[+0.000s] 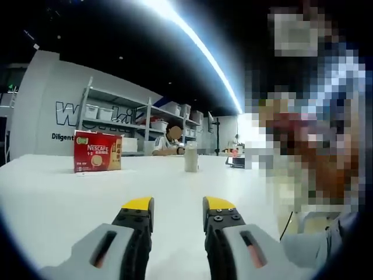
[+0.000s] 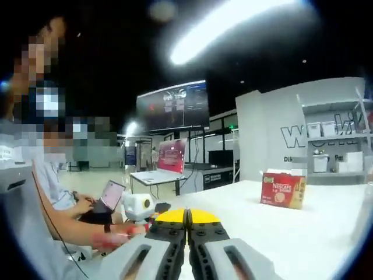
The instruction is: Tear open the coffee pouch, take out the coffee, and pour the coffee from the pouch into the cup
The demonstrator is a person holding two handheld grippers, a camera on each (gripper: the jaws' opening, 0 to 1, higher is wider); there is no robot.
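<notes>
My left gripper (image 1: 178,209) hangs low over the white counter (image 1: 52,192) with its fingers (image 1: 137,211) set narrowly apart and nothing between them, and I judge it is waiting there until there is a pouch to take. My right gripper (image 2: 186,217) has its yellow-tipped fingers (image 2: 170,217) pressed together on nothing, aimed across the same counter.

The red coffee box (image 1: 97,151) stands upright well ahead of both grippers, and no loose pouch is out, so I read the task as not yet begun. The cup (image 1: 191,157) stands further along the counter, well apart from the box (pale and small, hard to make out).

The counter is glossy and bare around them. Behind it are storage shelves (image 1: 145,119) with bins, a lettered wall, a large screen (image 2: 172,107), laptops on a side desk, and people sitting nearby.
</notes>
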